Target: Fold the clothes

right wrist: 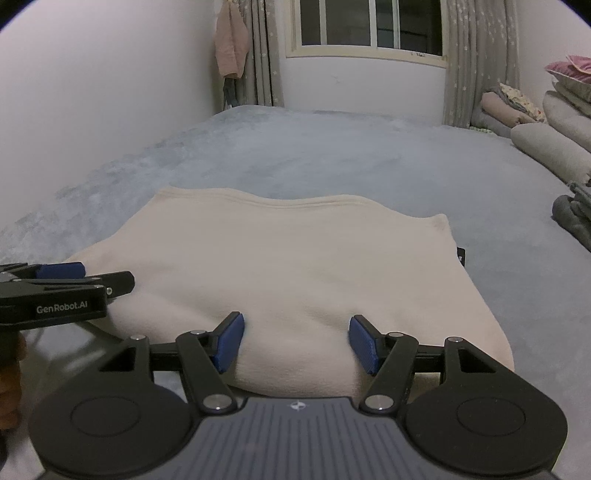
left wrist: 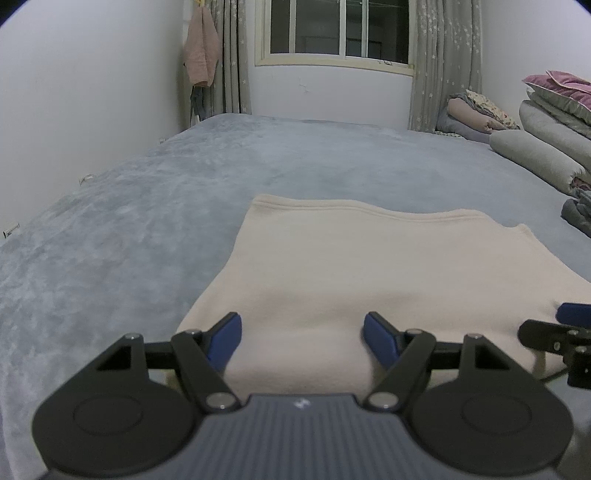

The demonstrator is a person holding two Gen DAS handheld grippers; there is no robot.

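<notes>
A cream garment [left wrist: 369, 258] [right wrist: 295, 258] lies folded flat on the grey bed [left wrist: 166, 192] [right wrist: 332, 155], its hemmed edge on the far side. My left gripper [left wrist: 303, 339] is open over the left part of the garment's near folded edge, and the cloth swells up between its blue pads. My right gripper [right wrist: 295, 341] is open over the right part of the same edge, also with cloth between its pads. Each gripper shows at the side of the other's view: the right one's fingers [left wrist: 572, 314], the left one's fingers [right wrist: 61, 271].
Stacked quilts and pillows [left wrist: 546, 122] [right wrist: 554, 122] line the bed's far right. A grey pile of clothes [left wrist: 578, 218] [right wrist: 572, 218] lies right of the garment. A wall runs along the bed's left side, with a window [left wrist: 332, 29] behind. A pink garment [left wrist: 201, 55] hangs in the corner.
</notes>
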